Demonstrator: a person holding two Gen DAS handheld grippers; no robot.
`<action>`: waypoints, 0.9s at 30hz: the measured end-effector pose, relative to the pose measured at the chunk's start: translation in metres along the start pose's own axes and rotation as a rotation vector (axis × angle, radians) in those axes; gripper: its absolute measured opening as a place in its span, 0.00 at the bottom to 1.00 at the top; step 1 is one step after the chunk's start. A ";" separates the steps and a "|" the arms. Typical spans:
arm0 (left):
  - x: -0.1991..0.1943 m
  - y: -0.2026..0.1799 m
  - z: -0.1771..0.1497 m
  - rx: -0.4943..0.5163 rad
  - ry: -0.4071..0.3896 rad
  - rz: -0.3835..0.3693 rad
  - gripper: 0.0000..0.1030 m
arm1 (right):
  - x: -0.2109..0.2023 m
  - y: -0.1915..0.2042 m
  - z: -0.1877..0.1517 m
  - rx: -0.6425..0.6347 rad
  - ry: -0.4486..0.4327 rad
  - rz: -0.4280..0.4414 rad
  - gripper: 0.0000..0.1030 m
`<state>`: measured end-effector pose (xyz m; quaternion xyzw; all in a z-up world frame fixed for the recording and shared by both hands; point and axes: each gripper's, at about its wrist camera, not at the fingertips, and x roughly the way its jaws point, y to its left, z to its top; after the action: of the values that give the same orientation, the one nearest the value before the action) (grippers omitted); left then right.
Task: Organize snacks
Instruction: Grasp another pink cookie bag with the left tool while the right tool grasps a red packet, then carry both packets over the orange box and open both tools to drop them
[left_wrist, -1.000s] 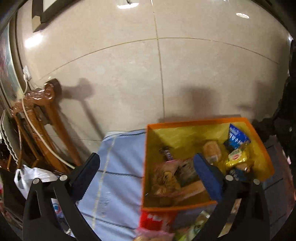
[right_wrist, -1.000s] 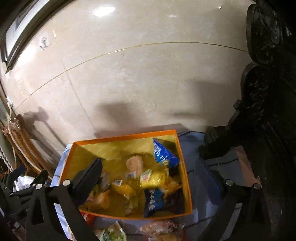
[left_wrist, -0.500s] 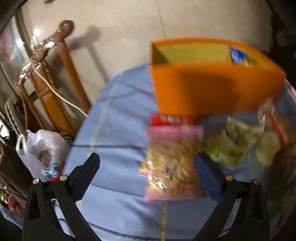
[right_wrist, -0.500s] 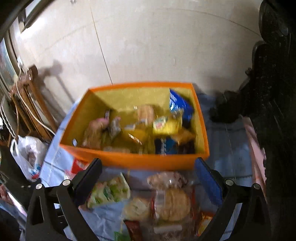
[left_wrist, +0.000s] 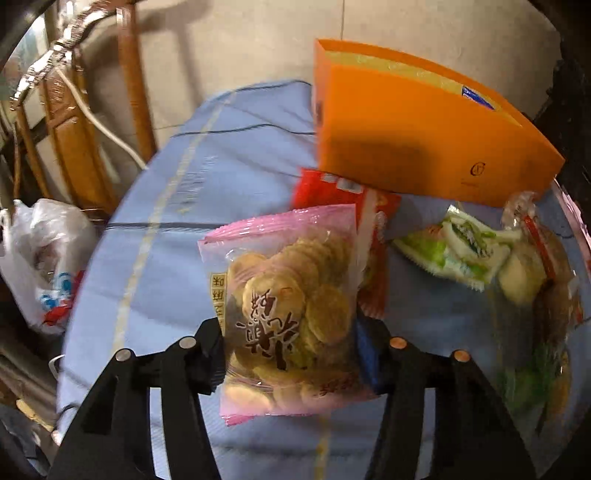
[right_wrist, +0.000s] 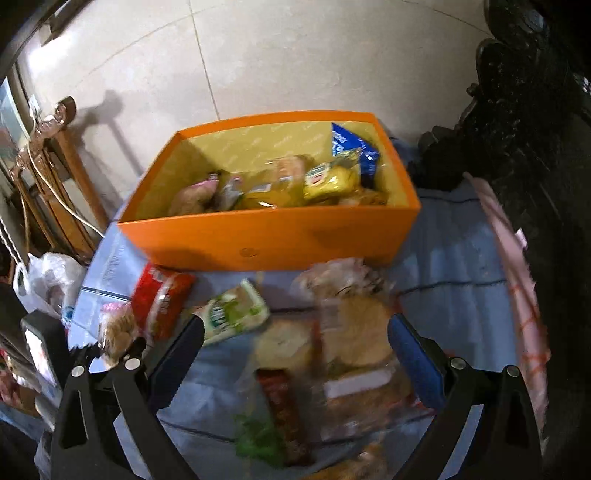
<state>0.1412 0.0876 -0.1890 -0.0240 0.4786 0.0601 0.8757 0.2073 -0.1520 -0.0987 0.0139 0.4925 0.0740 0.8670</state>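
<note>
My left fingers (left_wrist: 290, 363) have just been closing on the pink-edged clear biscuit packet (left_wrist: 284, 306); my right fingers (right_wrist: 295, 354) hang spread. Risk: squeezing could crush the biscuits, or slick film slips.

Left gripper (left_wrist: 290, 354) tilted downward, jaws just closing around a packet, right gripper (right_wrist: 295, 343) tilted downward, jaws spread wide

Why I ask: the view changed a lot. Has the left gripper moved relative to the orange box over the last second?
Yes. The left gripper dropped from above the orange box to the pink cracker bag before it, jaws closing around it.
</note>
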 end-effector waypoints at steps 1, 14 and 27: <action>-0.009 0.006 -0.006 0.004 -0.006 0.013 0.52 | 0.002 0.008 -0.003 0.002 0.007 0.035 0.97; -0.052 0.096 -0.073 -0.124 0.026 0.091 0.52 | 0.118 0.184 -0.026 0.018 -0.043 -0.013 0.96; -0.057 0.104 -0.085 -0.124 0.033 0.065 0.52 | 0.141 0.178 -0.039 -0.007 -0.040 -0.066 0.63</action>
<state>0.0263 0.1778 -0.1850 -0.0635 0.4888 0.1175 0.8621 0.2245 0.0417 -0.2222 -0.0038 0.4752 0.0466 0.8786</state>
